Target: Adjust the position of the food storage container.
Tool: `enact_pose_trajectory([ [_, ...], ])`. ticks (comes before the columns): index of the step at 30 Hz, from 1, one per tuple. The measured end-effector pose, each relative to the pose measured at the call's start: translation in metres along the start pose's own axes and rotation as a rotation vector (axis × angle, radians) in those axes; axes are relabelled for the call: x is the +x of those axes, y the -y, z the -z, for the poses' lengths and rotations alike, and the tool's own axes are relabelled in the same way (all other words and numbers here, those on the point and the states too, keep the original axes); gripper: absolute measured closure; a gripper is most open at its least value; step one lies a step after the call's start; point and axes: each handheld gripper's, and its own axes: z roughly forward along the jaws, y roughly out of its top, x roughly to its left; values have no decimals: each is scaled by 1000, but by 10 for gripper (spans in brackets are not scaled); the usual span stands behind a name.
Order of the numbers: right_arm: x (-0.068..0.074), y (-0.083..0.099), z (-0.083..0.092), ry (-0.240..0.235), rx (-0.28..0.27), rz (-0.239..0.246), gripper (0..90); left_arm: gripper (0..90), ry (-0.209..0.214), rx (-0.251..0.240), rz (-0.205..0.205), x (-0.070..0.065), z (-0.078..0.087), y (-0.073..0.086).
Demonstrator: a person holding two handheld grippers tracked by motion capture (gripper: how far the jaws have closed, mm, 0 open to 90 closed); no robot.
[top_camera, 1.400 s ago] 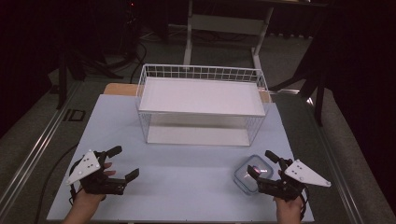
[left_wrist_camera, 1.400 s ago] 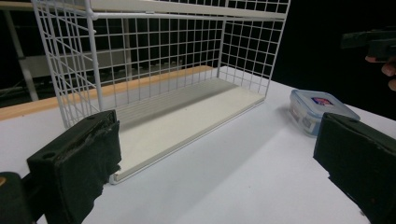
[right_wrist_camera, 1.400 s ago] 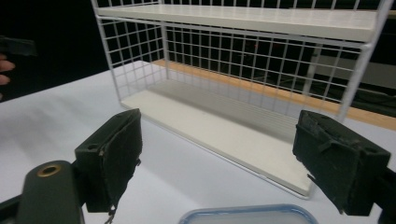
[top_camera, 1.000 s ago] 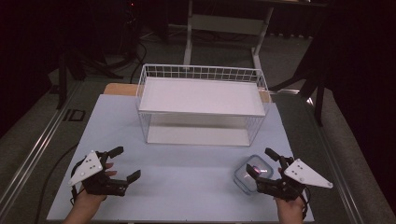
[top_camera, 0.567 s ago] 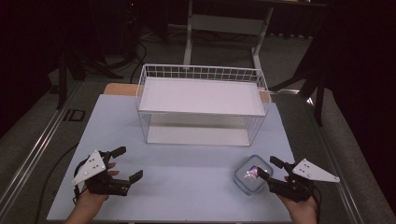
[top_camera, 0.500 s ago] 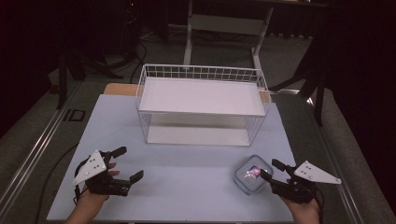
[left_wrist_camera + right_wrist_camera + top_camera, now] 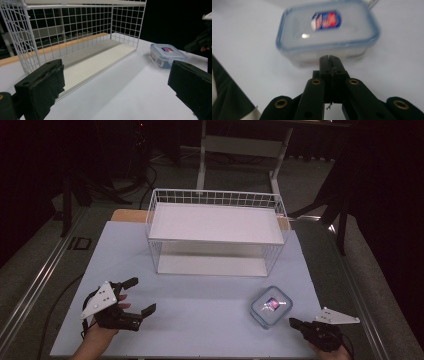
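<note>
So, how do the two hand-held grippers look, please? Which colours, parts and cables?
Both are black. The left gripper has thick padded jaws and a grey three-cornered plate; a dark cable trails from it. The right gripper carries the same plate, and brass-coloured rivets mark its linkage. A dark ribbed sleeve shows beside it.

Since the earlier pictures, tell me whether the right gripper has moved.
Yes. The right gripper has drawn back toward the table's near edge, away from the wire basket, its jaws just closing empty beside the container.
</note>
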Motion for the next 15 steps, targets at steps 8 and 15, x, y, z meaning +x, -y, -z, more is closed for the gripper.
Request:
enact_pose_trajectory([
  [8, -3, 4, -26, -32, 82, 21, 899, 16, -3, -6, -1, 0, 1, -1],
  [15, -3, -7, -35, -58, 90, 41, 899, 16, -2, -6, -6, 0, 2, -1],
])
